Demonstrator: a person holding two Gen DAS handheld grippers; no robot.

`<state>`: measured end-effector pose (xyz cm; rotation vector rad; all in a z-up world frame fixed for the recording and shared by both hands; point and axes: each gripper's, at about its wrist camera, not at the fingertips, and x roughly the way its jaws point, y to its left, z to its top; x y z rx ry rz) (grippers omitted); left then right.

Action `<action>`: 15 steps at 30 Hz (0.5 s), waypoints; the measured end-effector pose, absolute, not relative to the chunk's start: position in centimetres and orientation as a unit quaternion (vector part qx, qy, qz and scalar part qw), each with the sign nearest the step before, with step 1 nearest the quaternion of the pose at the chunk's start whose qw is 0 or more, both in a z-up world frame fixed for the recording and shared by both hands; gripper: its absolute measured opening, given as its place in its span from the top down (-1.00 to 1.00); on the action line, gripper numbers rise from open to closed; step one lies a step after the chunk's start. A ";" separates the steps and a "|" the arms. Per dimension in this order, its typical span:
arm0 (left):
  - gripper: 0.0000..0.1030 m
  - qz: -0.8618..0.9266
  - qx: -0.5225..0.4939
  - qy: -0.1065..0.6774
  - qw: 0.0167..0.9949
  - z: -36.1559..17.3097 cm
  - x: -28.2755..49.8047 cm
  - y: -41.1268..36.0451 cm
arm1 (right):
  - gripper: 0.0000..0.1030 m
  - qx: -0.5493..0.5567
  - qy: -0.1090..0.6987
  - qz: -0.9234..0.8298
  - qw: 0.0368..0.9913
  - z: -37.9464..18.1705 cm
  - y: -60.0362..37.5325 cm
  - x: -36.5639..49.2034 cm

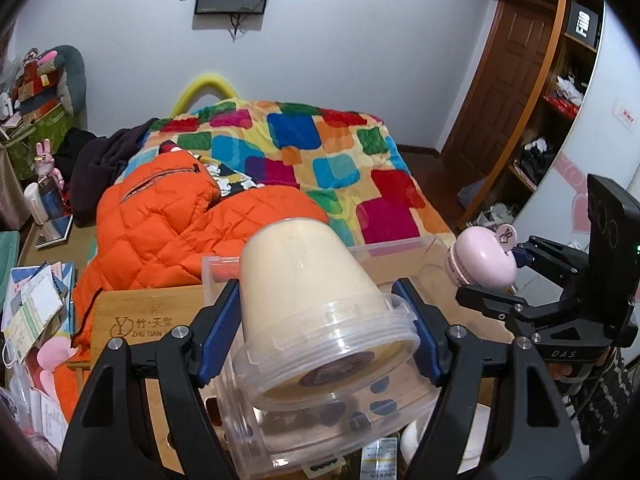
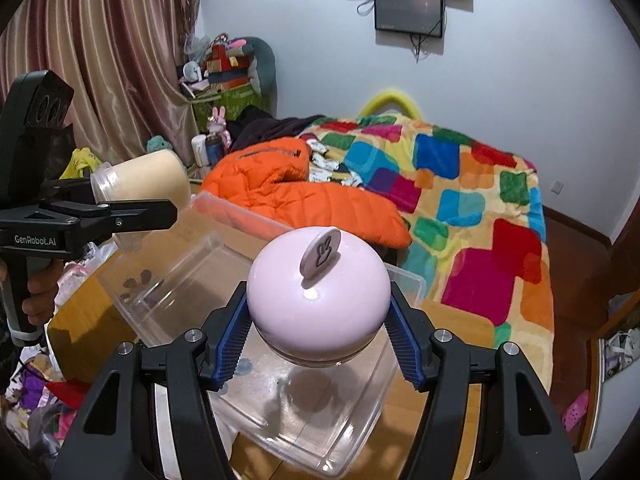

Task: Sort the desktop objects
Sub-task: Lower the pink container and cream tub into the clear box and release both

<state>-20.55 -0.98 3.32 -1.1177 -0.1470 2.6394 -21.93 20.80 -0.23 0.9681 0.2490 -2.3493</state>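
Note:
My left gripper (image 1: 320,332) is shut on a clear plastic tub of cream-coloured paste (image 1: 316,308), held tilted above a clear plastic storage box (image 1: 400,248) on the wooden desk (image 1: 152,308). My right gripper (image 2: 318,332) is shut on a round pink jar with a rabbit tag (image 2: 318,300), held over the same clear box (image 2: 352,428). In the left wrist view the pink jar (image 1: 484,260) and right gripper (image 1: 500,276) are at the right. In the right wrist view the cream tub (image 2: 148,180) and left gripper (image 2: 136,204) are at the left.
A bed with a colourful checked blanket (image 1: 320,148) and an orange jacket (image 1: 168,224) lies beyond the desk. Papers and clutter (image 1: 32,304) lie at the left. A white item (image 1: 472,444) sits on the desk beside the box. Wooden shelves (image 1: 552,112) stand at the right.

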 end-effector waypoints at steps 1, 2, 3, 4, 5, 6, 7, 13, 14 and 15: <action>-0.44 0.909 -0.390 -0.048 0.136 3.0 -20.8 -0.8 | -0.16 0.367 0.093 -0.879 0.291 -0.4 20.7 -22.1; -0.44 0.907 -0.394 -0.046 0.138 2.8 -21.0 -0.7 | -0.16 0.372 0.093 -0.876 0.292 -0.7 20.7 -22.5; -0.44 0.904 -0.400 -0.046 0.141 2.5 -21.4 -0.6 | -0.16 0.378 0.097 -0.873 0.293 -1.0 20.5 -22.7; -0.44 0.902 -0.406 -0.046 0.143 2.2 -21.6 -0.5 | -0.16 0.380 0.099 -0.872 0.292 -1.2 20.4 -22.8; -0.44 0.899 -0.410 -0.045 0.145 2.0 -21.8 -0.4 | -0.16 0.384 0.105 -0.870 0.292 -1.5 20.2 -23.0; -0.44 0.896 -0.415 -0.046 0.148 1.8 -21.9 -0.3 | -0.16 0.386 0.108 -0.868 0.294 -1.6 20.1 -23.1; -0.44 0.893 -0.421 -0.045 0.153 1.5 -22.1 -0.1 | -0.16 0.390 0.109 -0.865 0.296 -1.9 20.0 -23.3; -0.44 0.881 -0.443 -0.026 0.165 0.4 -22.8 1.0 | -0.16 0.410 0.127 -0.851 0.301 -3.1 19.2 -23.8; -0.44 0.878 -0.447 -0.024 0.167 0.2 -22.8 1.2 | -0.16 0.414 0.129 -0.848 0.304 -3.3 19.0 -23.9; -0.44 0.876 -0.451 -0.021 0.169 0.0 -22.9 1.3 | -0.16 0.418 0.132 -0.844 0.308 -3.5 18.9 -24.0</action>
